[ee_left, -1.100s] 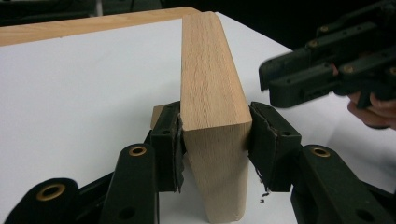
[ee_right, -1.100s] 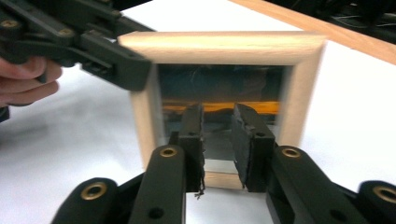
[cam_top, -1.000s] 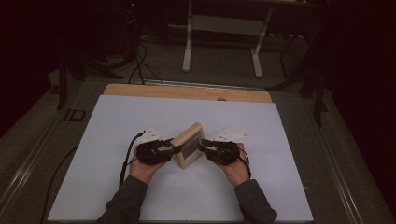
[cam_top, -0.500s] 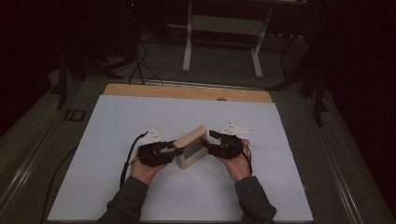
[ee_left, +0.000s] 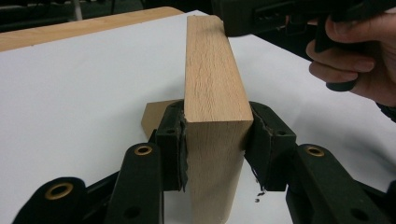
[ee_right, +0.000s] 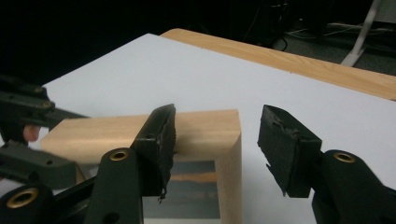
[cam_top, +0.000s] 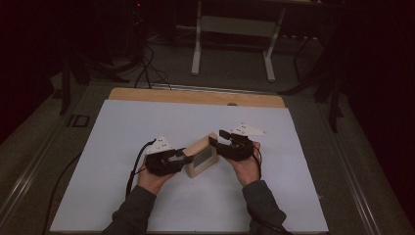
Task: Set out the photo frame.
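Left gripper (ee_left: 215, 154) clamps the near end of the wooden frame (cam_top: 200, 156), held on edge over the white table (cam_top: 122, 147). Right gripper (ee_right: 217, 140) stands open, jaws just widened, straddling the frame's far corner without pressing. Frame's long axis runs between both grippers.

I see a pale wooden frame (cam_top: 200, 157) standing on edge on the white table sheet (cam_top: 147, 127), a little in front of the middle. Its wood is light and smooth with fine grain, the corners mitred. Inside it sits a dark, glossy panel (ee_right: 196, 186), glass I think, though the dim light makes that uncertain.
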### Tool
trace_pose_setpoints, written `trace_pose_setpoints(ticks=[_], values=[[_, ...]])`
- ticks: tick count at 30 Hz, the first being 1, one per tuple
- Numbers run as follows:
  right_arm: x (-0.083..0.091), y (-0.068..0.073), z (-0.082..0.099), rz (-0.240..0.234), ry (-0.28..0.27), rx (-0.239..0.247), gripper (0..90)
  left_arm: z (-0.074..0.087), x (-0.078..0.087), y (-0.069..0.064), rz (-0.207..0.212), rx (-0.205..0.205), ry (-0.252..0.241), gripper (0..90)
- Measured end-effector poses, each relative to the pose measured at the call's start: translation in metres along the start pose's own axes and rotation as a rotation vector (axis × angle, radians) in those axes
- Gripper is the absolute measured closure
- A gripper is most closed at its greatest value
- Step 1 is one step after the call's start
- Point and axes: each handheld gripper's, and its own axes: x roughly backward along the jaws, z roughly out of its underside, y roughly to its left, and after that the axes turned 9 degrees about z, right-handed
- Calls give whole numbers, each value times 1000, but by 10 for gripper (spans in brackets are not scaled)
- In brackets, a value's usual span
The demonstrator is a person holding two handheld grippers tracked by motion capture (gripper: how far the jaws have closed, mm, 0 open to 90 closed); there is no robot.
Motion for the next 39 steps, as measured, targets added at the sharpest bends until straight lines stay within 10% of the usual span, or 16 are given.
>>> trace_pose_setpoints(ticks=[24,39], values=[[-21,2,-11,50,29,-5,630,1,-2,-6,6,-59,12,613],[-20,7,-19,93,83,97,870,1,-1,-5,-14,-80,7,604]])
